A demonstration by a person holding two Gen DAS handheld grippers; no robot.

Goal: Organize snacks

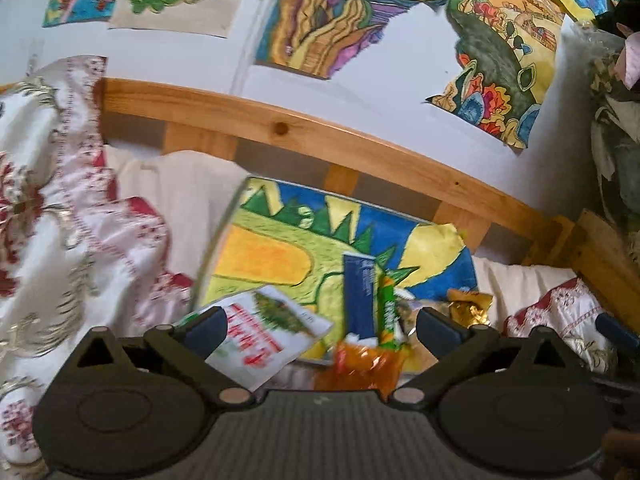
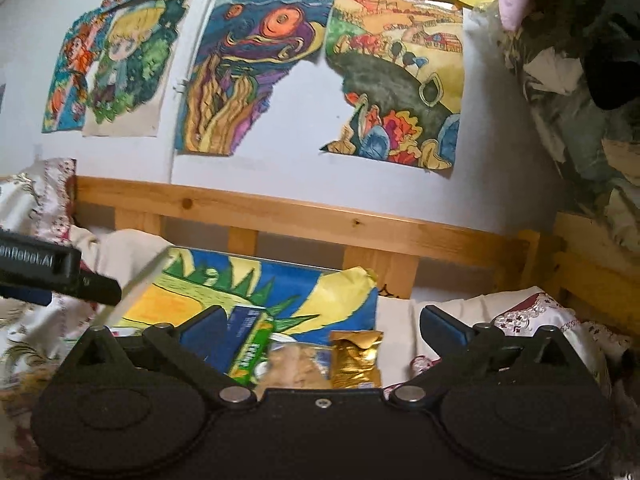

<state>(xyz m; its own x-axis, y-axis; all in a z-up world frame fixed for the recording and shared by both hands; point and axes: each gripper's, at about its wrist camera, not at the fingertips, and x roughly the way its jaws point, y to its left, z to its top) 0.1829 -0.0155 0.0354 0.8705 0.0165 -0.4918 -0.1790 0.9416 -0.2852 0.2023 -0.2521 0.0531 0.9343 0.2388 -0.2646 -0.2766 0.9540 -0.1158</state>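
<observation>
Both the left gripper [image 1: 320, 330] and right gripper [image 2: 322, 330] are wide apart, holding nothing. The snacks, a blue box [image 1: 360, 296], white packet [image 1: 266, 334] and gold wrapper [image 2: 354, 358], lie low in the frame's centre on a colourful drawing [image 1: 276, 248]; a wooden rail [image 1: 304, 136] crosses behind.

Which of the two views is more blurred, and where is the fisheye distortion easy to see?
Left wrist view: more motion blur, the white packet and blue box smeared. Right wrist view: sharper, the gold wrapper fairly crisp. In both views the wooden rail bows into a curve and the corners go dark.
</observation>
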